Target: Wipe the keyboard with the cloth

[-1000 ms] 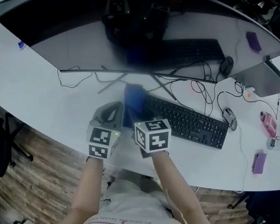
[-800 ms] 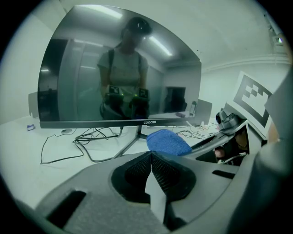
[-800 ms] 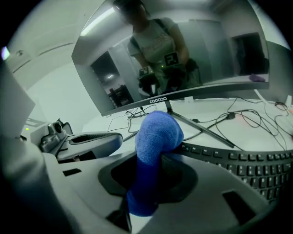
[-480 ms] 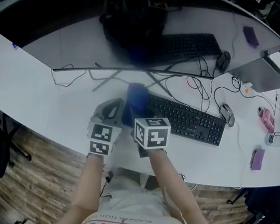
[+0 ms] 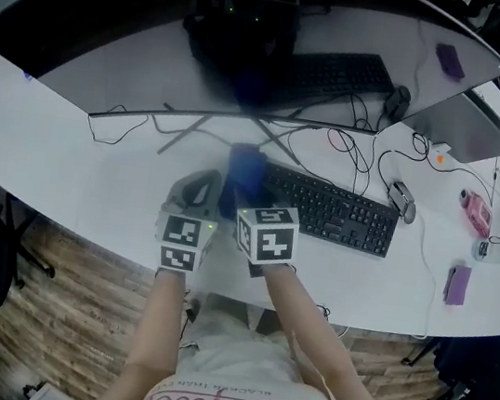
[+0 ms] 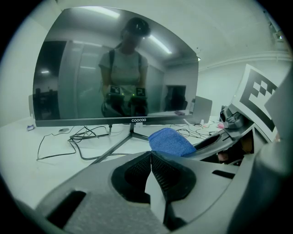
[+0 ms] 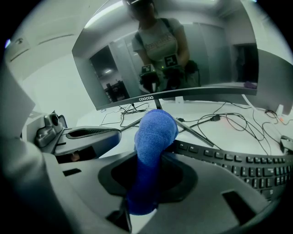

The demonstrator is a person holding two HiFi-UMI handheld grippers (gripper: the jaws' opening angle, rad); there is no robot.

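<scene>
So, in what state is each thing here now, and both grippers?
Left gripper: fingers shut, empty.
Right gripper: fingers shut on the cloth.
Cloth: held, bunched, sticking up out of the fingers.
Keyboard: lying flat, the cloth by its left end.
Monitor: screen dark.

Your cloth [image 7: 153,132]: plain blue. Keyboard [image 5: 333,212], 3 o'clock of it: black. Table [image 5: 76,167]: white. Your left gripper [image 6: 150,157] and right gripper [image 7: 147,171]: grey bodies, black-and-white square markers. Floor [image 5: 73,308], 7 o'clock: brown wood grain.
</scene>
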